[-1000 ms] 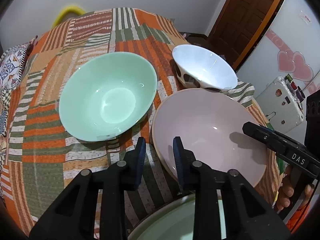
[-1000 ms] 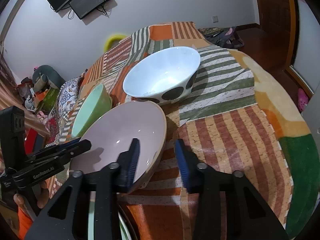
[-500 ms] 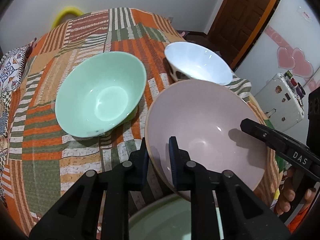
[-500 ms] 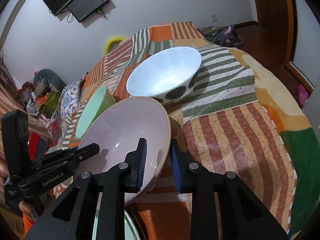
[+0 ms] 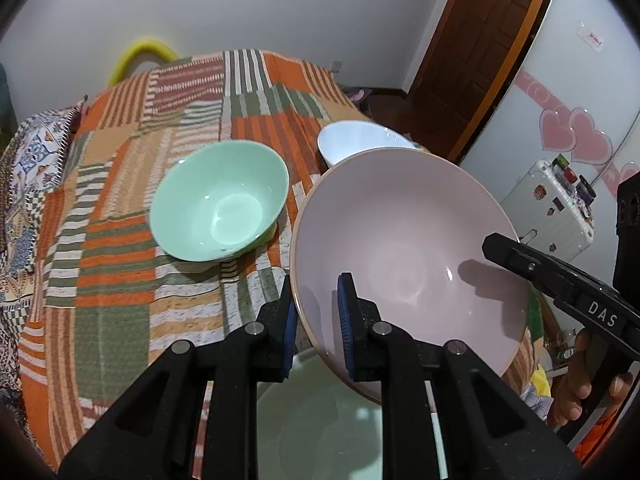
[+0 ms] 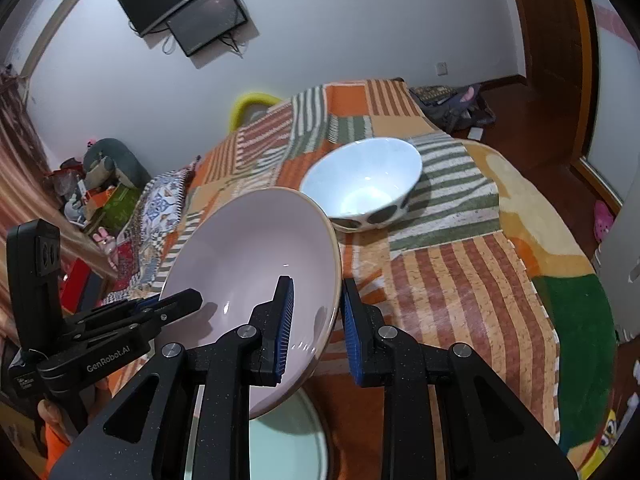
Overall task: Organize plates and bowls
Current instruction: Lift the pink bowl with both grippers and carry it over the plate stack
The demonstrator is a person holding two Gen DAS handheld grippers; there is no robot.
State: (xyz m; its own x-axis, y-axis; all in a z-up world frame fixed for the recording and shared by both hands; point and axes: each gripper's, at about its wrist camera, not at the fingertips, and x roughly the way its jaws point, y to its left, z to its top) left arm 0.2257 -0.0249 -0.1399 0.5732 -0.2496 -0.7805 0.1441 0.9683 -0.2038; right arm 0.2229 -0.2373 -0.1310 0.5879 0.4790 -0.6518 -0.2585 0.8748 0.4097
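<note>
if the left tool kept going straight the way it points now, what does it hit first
Probably nothing new: the left tool is shut on the rim of the large pale pink ceramic bowl. Straight ahead lies that bowl's inside wall, then the striped orange patchwork blanket; depth is unclear.

Both wrist views look steeply down, close over the pink bowl (image 5: 404, 248) from opposite rims.
</note>
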